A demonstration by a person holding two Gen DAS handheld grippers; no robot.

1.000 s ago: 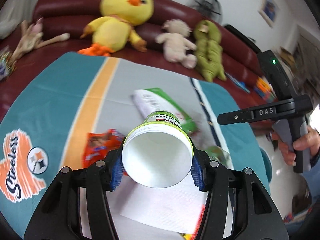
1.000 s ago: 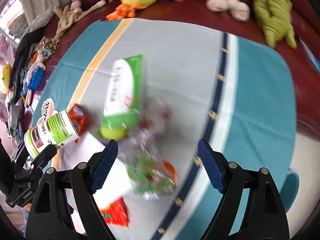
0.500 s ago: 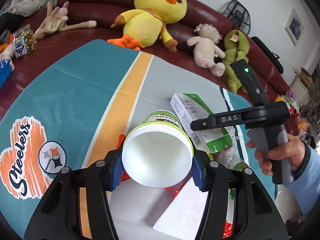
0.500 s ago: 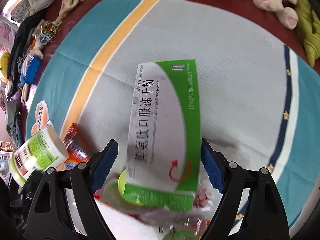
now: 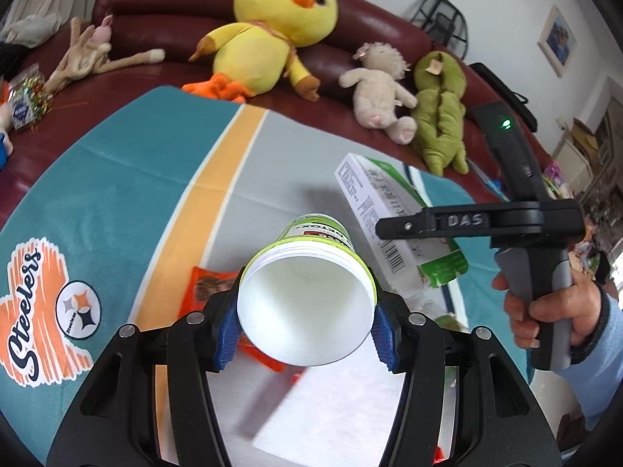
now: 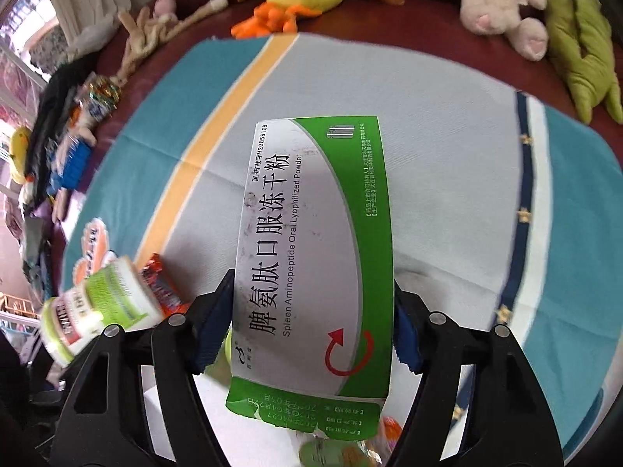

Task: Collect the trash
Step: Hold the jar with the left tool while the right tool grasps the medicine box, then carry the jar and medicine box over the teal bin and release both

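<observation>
My left gripper is shut on a white tub with a green label, held off the blanket and lying on its side with its base toward the camera. The same tub shows at the left of the right wrist view. A long green and white medicine box lies between the blue pads of my right gripper. Its jaws are closing and both pads touch the box's long sides. In the left wrist view the box sits under that gripper, held by a hand.
An orange snack wrapper, a white paper sheet and crumpled plastic lie on the teal, grey and orange blanket. Behind it, on the dark red sofa, sit a yellow duck, a white lamb and a green plush.
My right gripper moved from above the crumpled plastic to over the medicine box and its jaws narrowed onto the box's sides. The left gripper kept the tub.
</observation>
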